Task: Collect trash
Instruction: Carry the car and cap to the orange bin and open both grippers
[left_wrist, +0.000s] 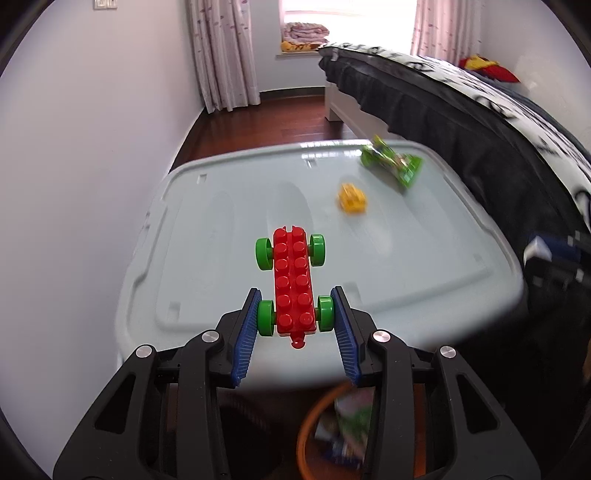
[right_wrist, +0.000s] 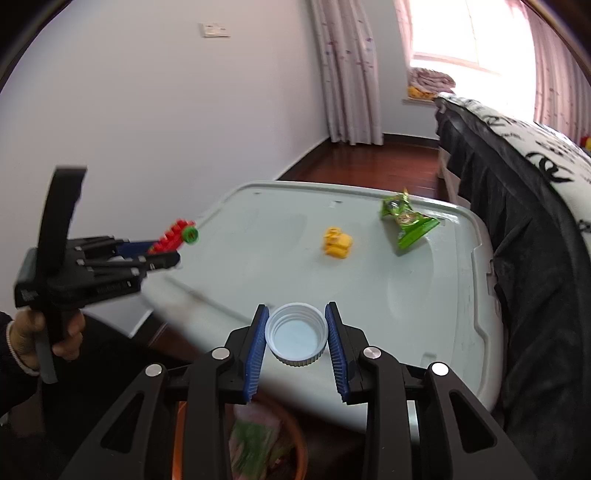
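Observation:
My left gripper is shut on a red toy brick car with green wheels, gripping its rear wheels and holding it above the pale grey bin lid. The car and left gripper also show in the right wrist view. My right gripper is shut on a white bottle cap, open side up, over the lid's near edge. A green snack wrapper and a yellow toy block lie on the far part of the lid.
An orange-rimmed bin with wrappers inside sits on the floor below both grippers. A bed with a dark, patterned cover borders the lid on the right. A white wall is at the left.

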